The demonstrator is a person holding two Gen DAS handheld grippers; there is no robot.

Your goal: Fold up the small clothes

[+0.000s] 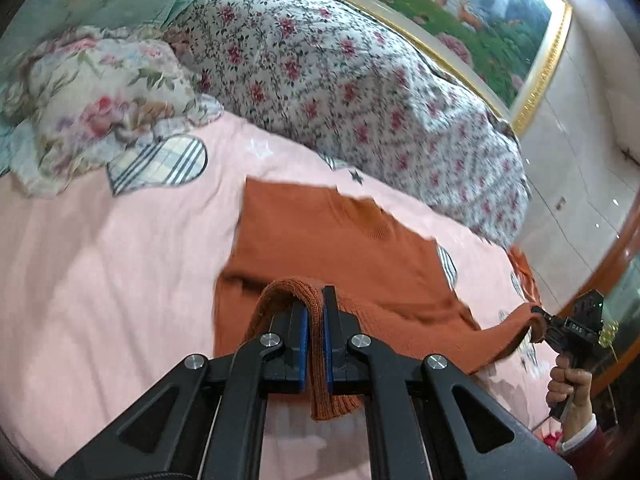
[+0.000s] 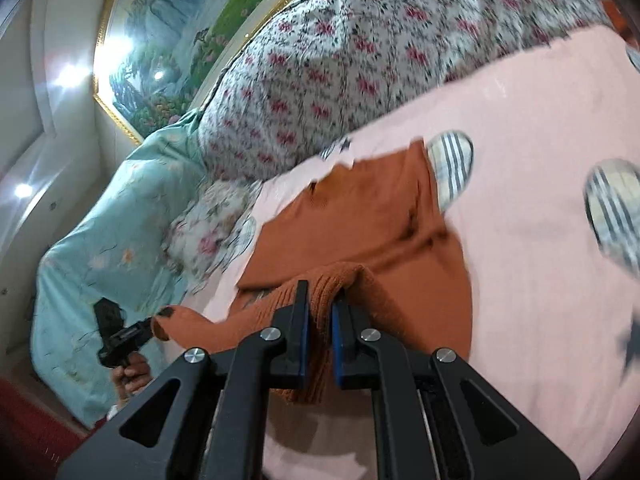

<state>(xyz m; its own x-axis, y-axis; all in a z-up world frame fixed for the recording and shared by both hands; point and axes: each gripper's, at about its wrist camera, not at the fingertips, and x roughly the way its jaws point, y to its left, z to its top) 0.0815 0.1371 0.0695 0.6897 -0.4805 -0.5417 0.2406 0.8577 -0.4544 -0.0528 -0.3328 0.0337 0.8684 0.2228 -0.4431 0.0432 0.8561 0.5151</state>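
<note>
Pink bedsheet covered the bed and served as the folding surface, with a floral quilt heaped behind it. An orange knit sweater lay mostly flat on the sheet, neckline away from the cameras. The left hand-held gripper was clamped tight on the ribbed hem at one corner; the right hand-held gripper pinched the matching ribbed edge at the other corner. Holding both corners kept the hem taut and level, probably so that the lower half could be carried over toward the neckline in one even fold.
</note>
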